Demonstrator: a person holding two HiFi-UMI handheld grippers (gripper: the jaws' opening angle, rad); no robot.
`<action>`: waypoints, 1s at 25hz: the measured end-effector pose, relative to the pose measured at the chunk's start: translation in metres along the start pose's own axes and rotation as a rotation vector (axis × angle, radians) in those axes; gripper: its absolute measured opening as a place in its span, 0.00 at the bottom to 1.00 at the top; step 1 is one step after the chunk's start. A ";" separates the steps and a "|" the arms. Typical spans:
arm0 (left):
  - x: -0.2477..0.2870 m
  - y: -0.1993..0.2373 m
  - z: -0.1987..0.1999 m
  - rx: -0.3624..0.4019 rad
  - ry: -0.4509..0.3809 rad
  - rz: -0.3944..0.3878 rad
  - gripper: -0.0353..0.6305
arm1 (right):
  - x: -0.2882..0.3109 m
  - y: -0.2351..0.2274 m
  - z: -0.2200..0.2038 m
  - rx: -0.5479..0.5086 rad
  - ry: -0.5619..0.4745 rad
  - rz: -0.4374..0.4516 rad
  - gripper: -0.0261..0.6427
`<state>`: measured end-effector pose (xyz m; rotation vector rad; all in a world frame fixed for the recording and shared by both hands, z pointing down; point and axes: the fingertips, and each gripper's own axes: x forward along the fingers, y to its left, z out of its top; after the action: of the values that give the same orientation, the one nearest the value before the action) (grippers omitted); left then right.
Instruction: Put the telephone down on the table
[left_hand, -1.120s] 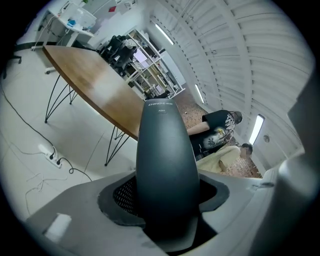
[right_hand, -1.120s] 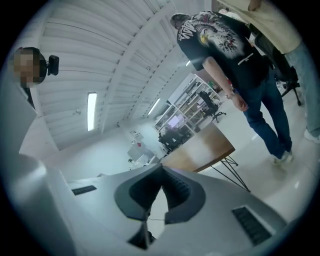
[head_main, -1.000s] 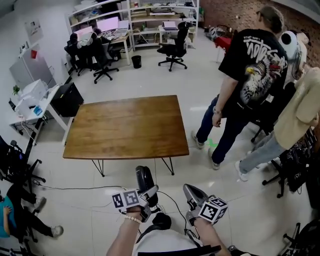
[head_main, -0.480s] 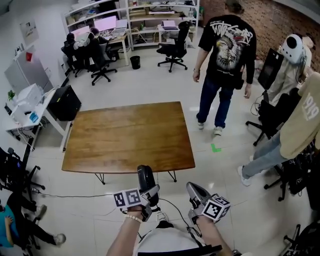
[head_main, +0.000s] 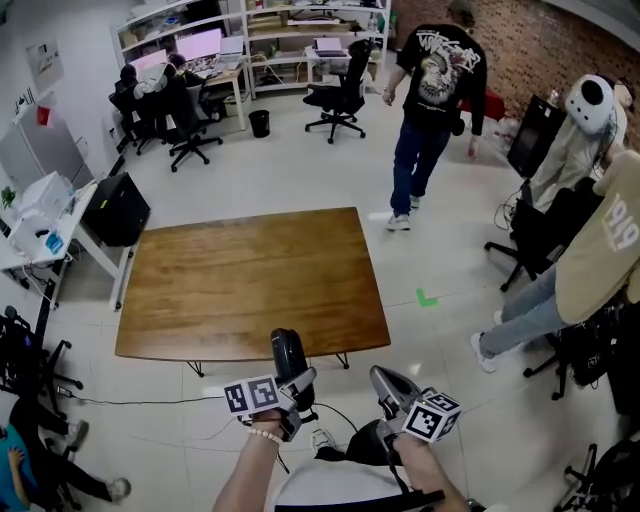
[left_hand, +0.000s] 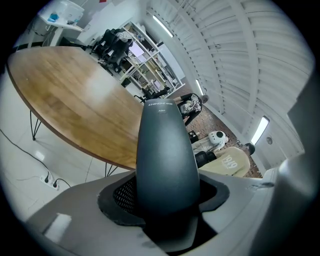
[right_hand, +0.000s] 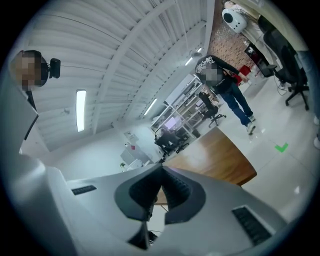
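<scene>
The telephone (head_main: 289, 356) is clamped upright in the left gripper (head_main: 298, 384), low centre of frame, short of the table (head_main: 250, 270). The right gripper (head_main: 388, 388) is carried empty, jaws pressed together. Approach is judged underway; next, a reach over the near edge is needed.

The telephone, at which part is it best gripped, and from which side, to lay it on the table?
Grip the telephone at its near end, across its width, coming from behind along its length, as the left gripper does. Its body is long and smooth and projects forward past the jaws, so the free far end can likely meet the wooden table first.
</scene>
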<state>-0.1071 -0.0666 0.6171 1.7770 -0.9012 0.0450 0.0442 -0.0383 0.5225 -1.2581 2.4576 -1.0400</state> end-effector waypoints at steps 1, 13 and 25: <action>0.003 0.000 0.003 0.000 0.002 0.001 0.49 | -0.001 -0.003 0.003 0.000 -0.004 -0.007 0.04; 0.058 -0.003 0.066 0.068 0.025 0.043 0.49 | 0.055 -0.033 0.036 0.010 0.028 0.026 0.04; 0.146 0.043 0.127 0.051 0.038 0.179 0.49 | 0.143 -0.083 0.096 -0.006 0.098 0.127 0.04</action>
<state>-0.0777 -0.2573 0.6636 1.7325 -1.0372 0.2186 0.0517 -0.2295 0.5272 -1.0606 2.5769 -1.0857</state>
